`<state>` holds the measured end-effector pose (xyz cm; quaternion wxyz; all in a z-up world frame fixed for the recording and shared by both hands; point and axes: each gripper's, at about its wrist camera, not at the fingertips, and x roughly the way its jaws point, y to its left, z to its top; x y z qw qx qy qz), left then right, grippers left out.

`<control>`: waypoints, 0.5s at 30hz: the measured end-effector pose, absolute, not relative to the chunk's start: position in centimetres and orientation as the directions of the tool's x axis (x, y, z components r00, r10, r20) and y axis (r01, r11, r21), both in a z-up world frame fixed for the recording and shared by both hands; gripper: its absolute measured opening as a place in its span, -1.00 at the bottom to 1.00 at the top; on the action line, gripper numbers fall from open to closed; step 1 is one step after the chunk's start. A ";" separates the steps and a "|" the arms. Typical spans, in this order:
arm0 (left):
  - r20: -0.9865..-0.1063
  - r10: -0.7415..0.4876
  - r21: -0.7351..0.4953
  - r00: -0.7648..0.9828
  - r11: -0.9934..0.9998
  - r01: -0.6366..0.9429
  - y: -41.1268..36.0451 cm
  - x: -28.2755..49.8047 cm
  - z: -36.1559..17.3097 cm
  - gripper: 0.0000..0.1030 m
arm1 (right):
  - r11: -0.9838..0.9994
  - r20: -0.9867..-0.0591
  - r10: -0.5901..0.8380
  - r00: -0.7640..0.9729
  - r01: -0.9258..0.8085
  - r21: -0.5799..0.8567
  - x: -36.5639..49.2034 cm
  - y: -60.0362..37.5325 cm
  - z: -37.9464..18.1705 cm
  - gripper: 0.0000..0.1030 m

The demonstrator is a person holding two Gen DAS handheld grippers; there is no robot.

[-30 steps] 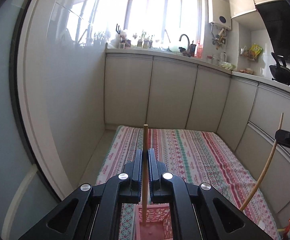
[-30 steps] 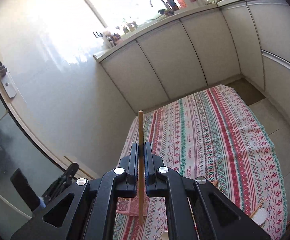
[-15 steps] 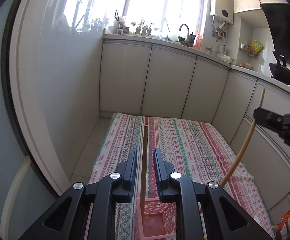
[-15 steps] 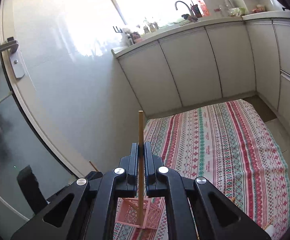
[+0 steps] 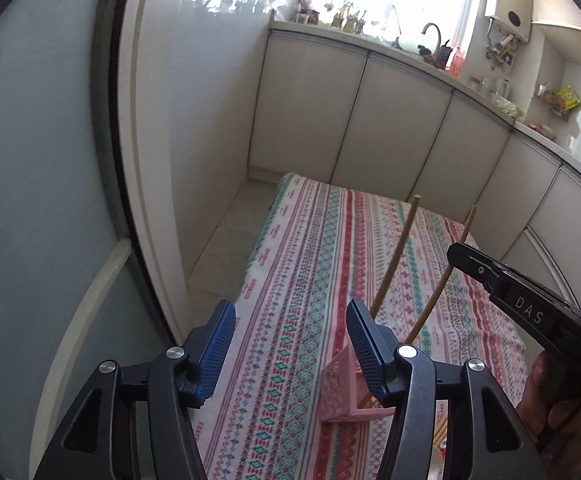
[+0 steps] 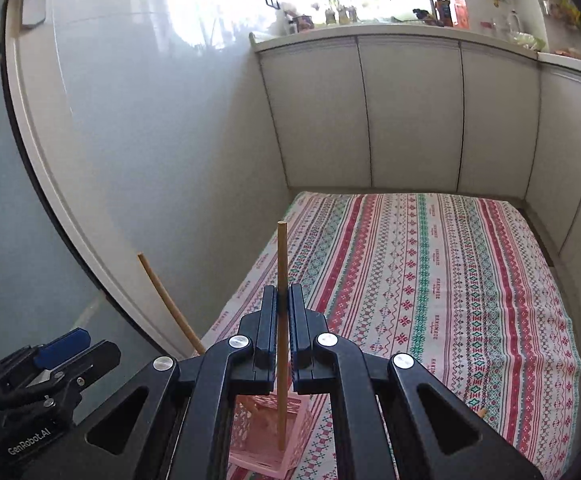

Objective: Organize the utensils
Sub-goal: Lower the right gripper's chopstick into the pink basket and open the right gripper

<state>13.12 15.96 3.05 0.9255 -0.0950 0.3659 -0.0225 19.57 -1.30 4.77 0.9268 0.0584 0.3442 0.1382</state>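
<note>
Chopsticks go into the pink basket [image 6: 268, 436] one by one: the left gripper [image 5: 290, 340], clamped a second ago, now hangs wide apart, its released chopstick [image 5: 396, 256] leaning in the basket toward 1 o'clock. The right gripper [image 6: 282, 336] stays clamped on the second chopstick [image 6: 281, 264], upright over the basket, seemingly next to drop.

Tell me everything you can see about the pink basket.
The pink basket is a small, square, box-like holder of what looks like plastic, with lattice walls and an open top. It sits on the striped tablecloth near its front edge. One chopstick leans inside it, released by the open left tool. The right tool grips a second chopstick, its tip down inside.
</note>
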 end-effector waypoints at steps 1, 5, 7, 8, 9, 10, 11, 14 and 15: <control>-0.686 -0.106 -0.191 0.720 0.981 -0.038 16.2 13.3 2.7 0.15 | 0.952 -0.626 0.306 0.717 -0.223 0.210 19.8 -1.0 4.5 -0.90; -0.705 -0.108 -0.198 0.701 0.979 -0.047 16.6 13.5 2.2 0.19 | 0.928 -0.627 0.371 0.684 -0.249 0.278 20.1 -0.5 3.7 -0.89; -0.706 -0.110 -0.195 0.700 0.980 -0.043 16.5 13.4 2.1 0.25 | 0.912 -0.626 0.408 0.665 -0.258 0.320 20.2 -0.5 3.6 -0.85; -0.706 -0.112 -0.194 0.699 0.980 -0.039 16.5 13.3 2.1 0.26 | 0.905 -0.624 0.420 0.659 -0.258 0.337 20.3 -0.5 3.7 -0.83; -0.708 -0.114 -0.192 0.697 0.981 -0.035 16.4 13.3 2.1 0.28 | 0.898 -0.624 0.434 0.650 -0.260 0.354 20.4 -0.6 3.7 -0.83; -0.710 -0.115 -0.189 0.695 0.981 -0.031 16.2 13.4 2.2 0.31 | 0.892 -0.623 0.446 0.643 -0.260 0.370 20.4 -0.8 3.8 -0.83; -0.712 -0.118 -0.188 0.692 0.982 -0.026 16.1 13.3 2.2 0.33 | 0.888 -0.622 0.451 0.640 -0.255 0.382 20.3 -1.0 3.9 -0.79; -0.717 -0.138 -0.189 0.684 0.982 0.000 15.4 13.0 2.4 0.40 | 0.885 -0.623 0.453 0.638 -0.237 0.401 19.9 -2.3 4.5 -0.57; -0.718 -0.147 -0.191 0.680 0.982 0.011 15.1 12.9 2.5 0.43 | 0.885 -0.622 0.451 0.640 -0.231 0.404 19.6 -2.8 4.8 -0.51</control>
